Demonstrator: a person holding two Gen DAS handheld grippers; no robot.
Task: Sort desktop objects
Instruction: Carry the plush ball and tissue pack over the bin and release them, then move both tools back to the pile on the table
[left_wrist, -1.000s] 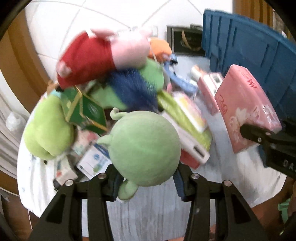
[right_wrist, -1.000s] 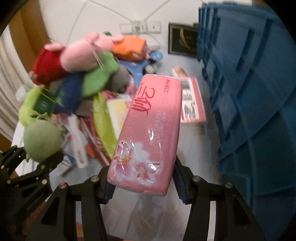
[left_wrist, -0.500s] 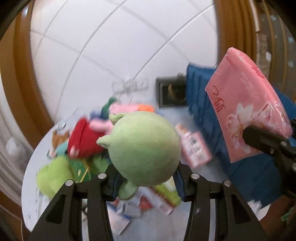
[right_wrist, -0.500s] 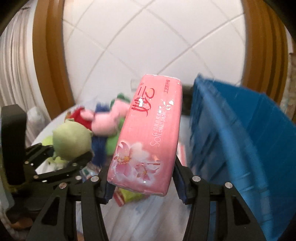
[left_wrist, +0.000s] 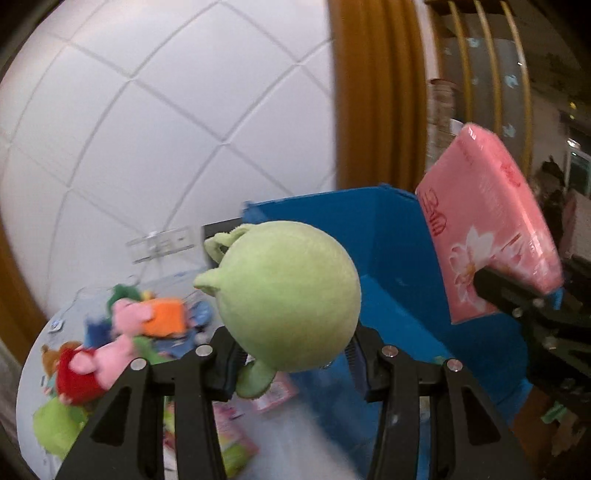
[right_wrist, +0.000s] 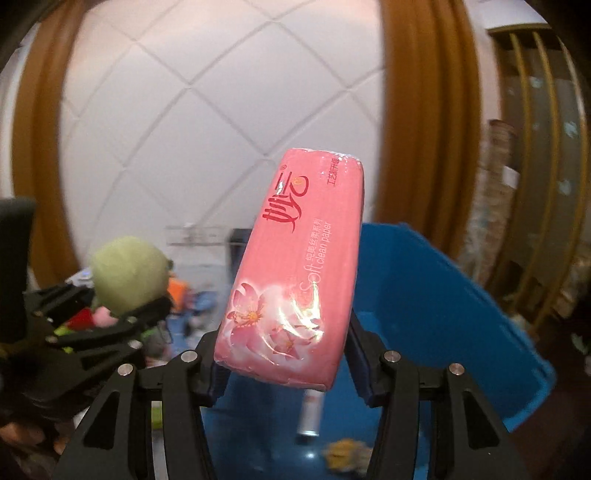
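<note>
My left gripper (left_wrist: 293, 363) is shut on a round green plush toy (left_wrist: 284, 295) and holds it in the air at the near left edge of a blue bin (left_wrist: 388, 236). The same plush toy (right_wrist: 127, 271) shows at the left of the right wrist view. My right gripper (right_wrist: 284, 363) is shut on a pink pack of tissues (right_wrist: 295, 269), raised over the open blue bin (right_wrist: 436, 295). The tissue pack (left_wrist: 491, 229) also appears at the right of the left wrist view.
A heap of plush toys (left_wrist: 122, 332) and small packets (left_wrist: 236, 435) lies on the round white table (left_wrist: 295, 443) below left. Inside the bin lie a small tube (right_wrist: 310, 413) and a yellow bit (right_wrist: 343, 450). A tiled wall with brown trim stands behind.
Both grippers rose from just above the table, carrying the plush toy and the tissue pack. The toy heap dropped away below, and the open top of the blue bin came into view.
</note>
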